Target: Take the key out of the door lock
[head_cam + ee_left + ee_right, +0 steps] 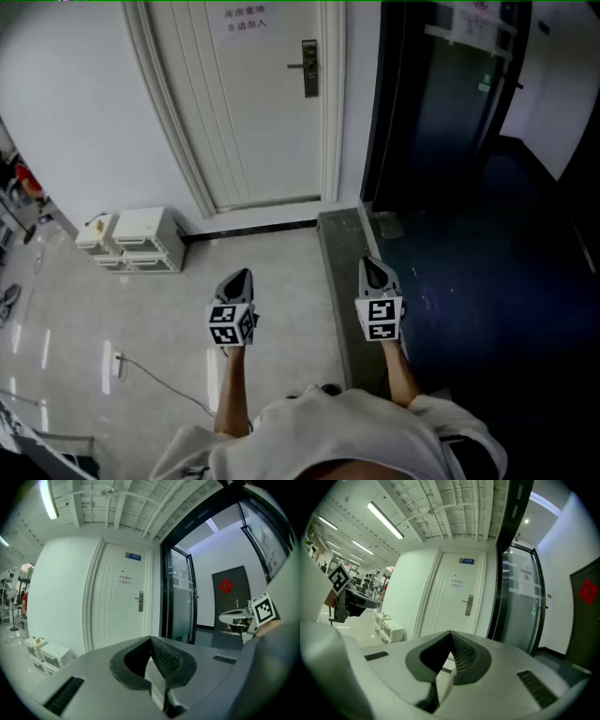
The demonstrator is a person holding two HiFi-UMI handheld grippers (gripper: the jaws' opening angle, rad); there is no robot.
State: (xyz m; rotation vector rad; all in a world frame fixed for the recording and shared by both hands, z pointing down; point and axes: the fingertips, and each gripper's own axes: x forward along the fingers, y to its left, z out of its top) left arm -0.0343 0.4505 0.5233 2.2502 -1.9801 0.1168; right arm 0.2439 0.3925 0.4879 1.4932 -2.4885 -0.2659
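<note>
A white door stands closed ahead, with a metal lock plate and lever handle on its right side. The lock also shows small in the left gripper view as the lock plate and in the right gripper view as the lock plate. No key can be made out at this distance. My left gripper and right gripper are held side by side, low and far short of the door. Both point toward it. The left gripper and the right gripper are each shut with nothing between the jaws.
White drawer boxes sit on the floor left of the door. A dark glass doorway opens to a dark floor on the right, past a grey threshold strip. A cable lies on the pale floor at left.
</note>
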